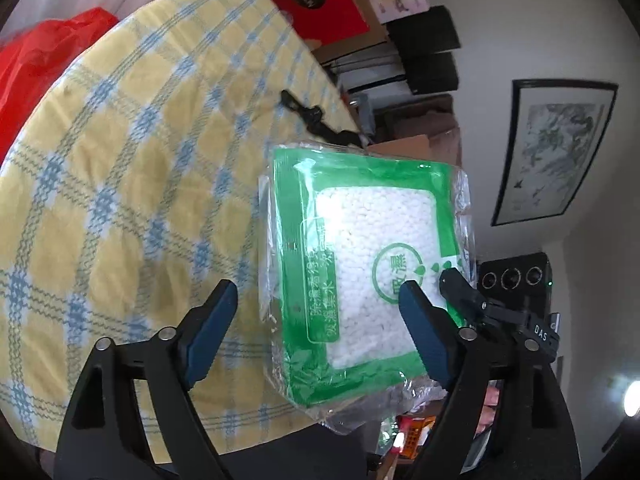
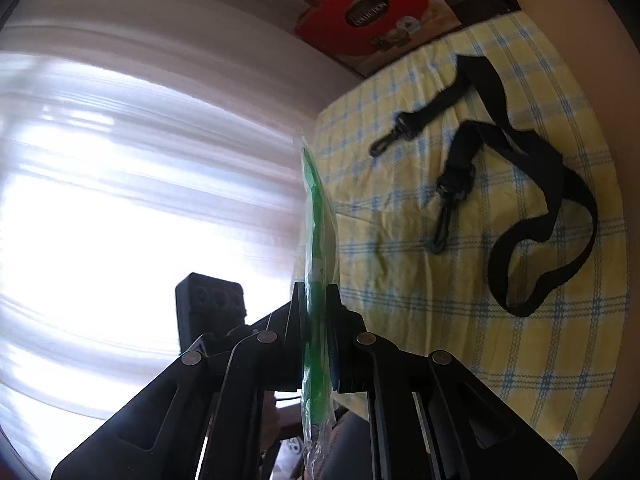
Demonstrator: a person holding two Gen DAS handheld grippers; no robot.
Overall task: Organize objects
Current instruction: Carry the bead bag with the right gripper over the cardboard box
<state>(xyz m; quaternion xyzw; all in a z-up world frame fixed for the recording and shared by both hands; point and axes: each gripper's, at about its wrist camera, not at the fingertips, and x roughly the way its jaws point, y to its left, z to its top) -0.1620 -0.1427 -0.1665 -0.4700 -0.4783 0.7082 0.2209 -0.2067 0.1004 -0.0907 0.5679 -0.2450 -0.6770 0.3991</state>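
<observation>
while spread wide with nothing between its fingers, left gripper (image 1: 316,320) hovering over the checked table (image 1: 120,184); green packet (image 1: 368,276) hanging off the table edge, pinched by the right gripper (image 2: 316,300); black strap (image 2: 532,184) lying rightmost.

A yellow cloth with blue checks (image 1: 120,184) covers the table. Past its far edge, a red box (image 1: 316,0) leans among stacked cartons. A framed ink painting (image 1: 556,152) hangs on the white wall. Sheer curtains (image 2: 140,160) glow with bright daylight.
</observation>
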